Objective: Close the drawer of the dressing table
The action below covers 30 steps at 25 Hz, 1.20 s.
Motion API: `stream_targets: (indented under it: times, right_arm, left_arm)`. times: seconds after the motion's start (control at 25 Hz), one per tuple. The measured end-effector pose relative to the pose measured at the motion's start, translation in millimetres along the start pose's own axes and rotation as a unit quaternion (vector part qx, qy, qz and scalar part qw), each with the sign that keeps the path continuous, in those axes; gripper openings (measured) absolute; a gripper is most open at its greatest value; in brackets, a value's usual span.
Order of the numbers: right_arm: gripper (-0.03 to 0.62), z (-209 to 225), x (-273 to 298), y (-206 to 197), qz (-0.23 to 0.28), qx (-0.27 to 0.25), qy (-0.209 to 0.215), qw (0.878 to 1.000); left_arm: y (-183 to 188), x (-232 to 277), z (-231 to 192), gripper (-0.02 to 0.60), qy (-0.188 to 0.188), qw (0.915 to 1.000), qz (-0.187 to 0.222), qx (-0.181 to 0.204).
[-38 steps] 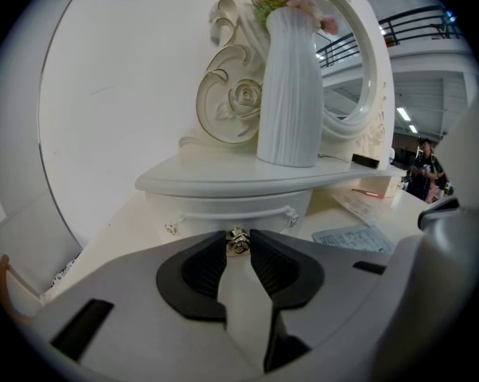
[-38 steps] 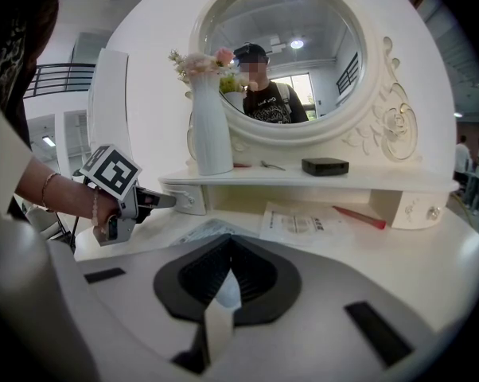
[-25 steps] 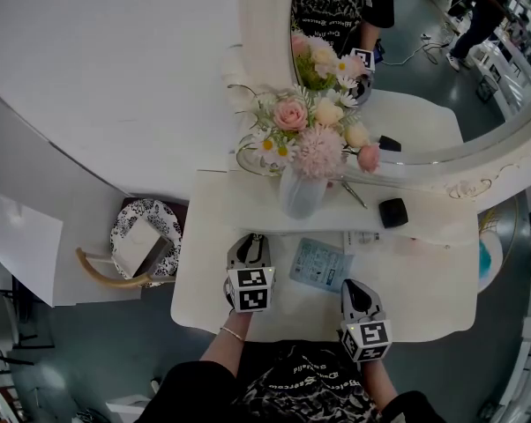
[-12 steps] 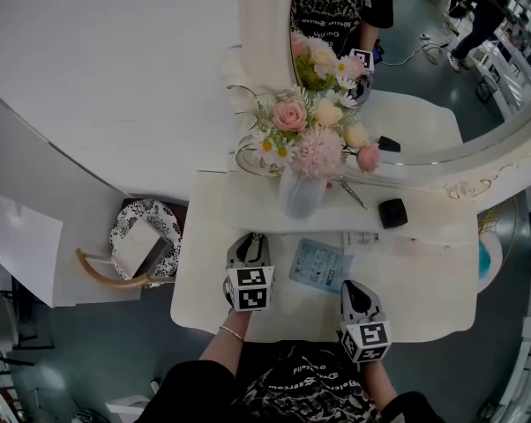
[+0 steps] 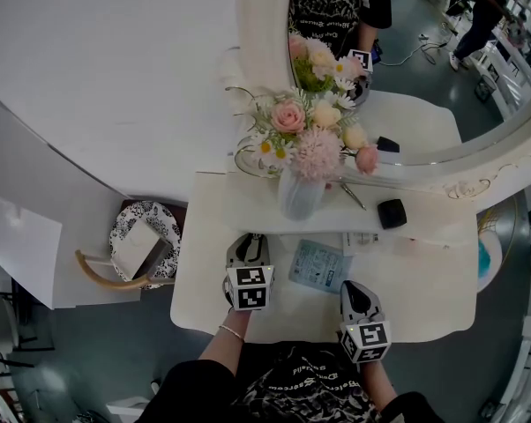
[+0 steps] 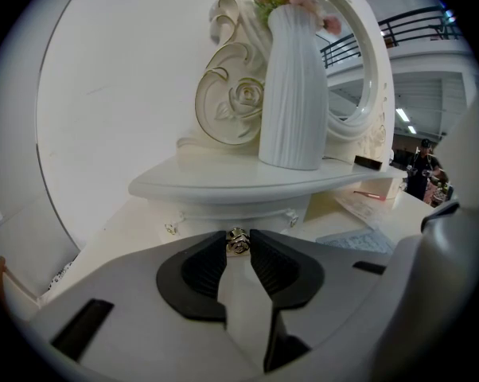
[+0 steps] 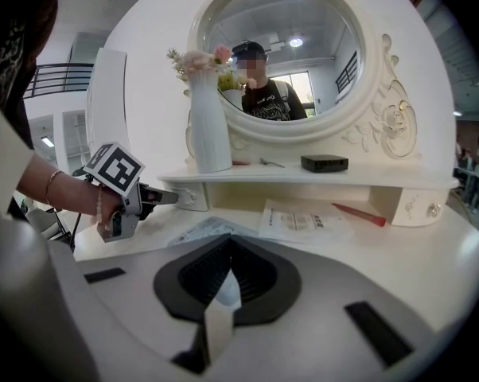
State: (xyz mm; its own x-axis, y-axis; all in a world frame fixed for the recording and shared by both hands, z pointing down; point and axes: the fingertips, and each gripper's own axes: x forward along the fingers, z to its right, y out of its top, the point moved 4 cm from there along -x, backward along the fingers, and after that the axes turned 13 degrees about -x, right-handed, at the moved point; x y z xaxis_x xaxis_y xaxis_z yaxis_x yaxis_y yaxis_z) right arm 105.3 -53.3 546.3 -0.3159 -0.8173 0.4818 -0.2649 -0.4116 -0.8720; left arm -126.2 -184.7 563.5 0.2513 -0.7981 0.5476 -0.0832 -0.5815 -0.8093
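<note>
Nothing moved: left gripper [image 5: 248, 240] stays clamped on drawer knob [image 6: 237, 242] (right gripper [image 5: 355, 286] closed).

Overhead; two low, facing dressing table [image 5: 424, 298]

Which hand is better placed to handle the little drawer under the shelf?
Left. The left gripper grips the drawer knob under the shelf; the right gripper hangs shut and empty over the tabletop, apart from it.

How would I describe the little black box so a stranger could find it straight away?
Start at the oval mirror and drop to the narrow white shelf just below it. The black box sits there, right of the white vase; it is the only dark, squarish thing on the shelf.
</note>
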Motion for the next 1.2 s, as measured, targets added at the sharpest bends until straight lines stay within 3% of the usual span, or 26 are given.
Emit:
stream_targets:
  times: [1.2]
  right_arm:
    - [0.011, 1.3, 2.8, -1.5, 0.001, 0.004, 0.004, 1.000]
  left_arm:
    - [3.5, 5.3, 0.8, 0.103, 0.006, 1.0000, -0.003, -0.001]
